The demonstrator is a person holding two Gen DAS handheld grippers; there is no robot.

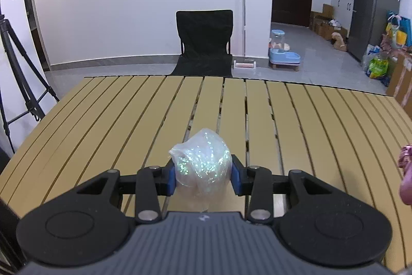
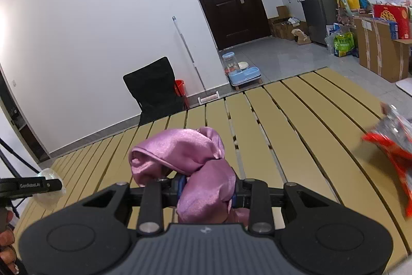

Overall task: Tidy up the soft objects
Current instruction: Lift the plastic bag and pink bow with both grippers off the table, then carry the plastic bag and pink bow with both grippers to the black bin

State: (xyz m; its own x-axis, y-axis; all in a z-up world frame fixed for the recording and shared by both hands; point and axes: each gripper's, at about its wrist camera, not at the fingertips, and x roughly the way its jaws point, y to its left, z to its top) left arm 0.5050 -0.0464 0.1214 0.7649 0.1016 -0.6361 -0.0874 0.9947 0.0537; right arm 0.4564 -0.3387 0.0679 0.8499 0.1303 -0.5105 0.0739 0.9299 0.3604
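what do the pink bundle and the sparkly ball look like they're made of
Pink bundle: likely satin-type fabric, glossy, with a soft sheen and loose folds where the right claw pinches it. Sparkly ball: probably thin crinkled plastic film, translucent white with iridescent green flecks, gripped in the left claw.

Even indoor light, strong fisheye bowing in both views.
Table slats curve near frame edges; dark vignette corners. Red packet on the table's right is motion-blurred; wall glare at left.

Right gripper is clamped on a pink satin cloth, held above the slatted table. A red-and-clear packet lies near the table's right edge.
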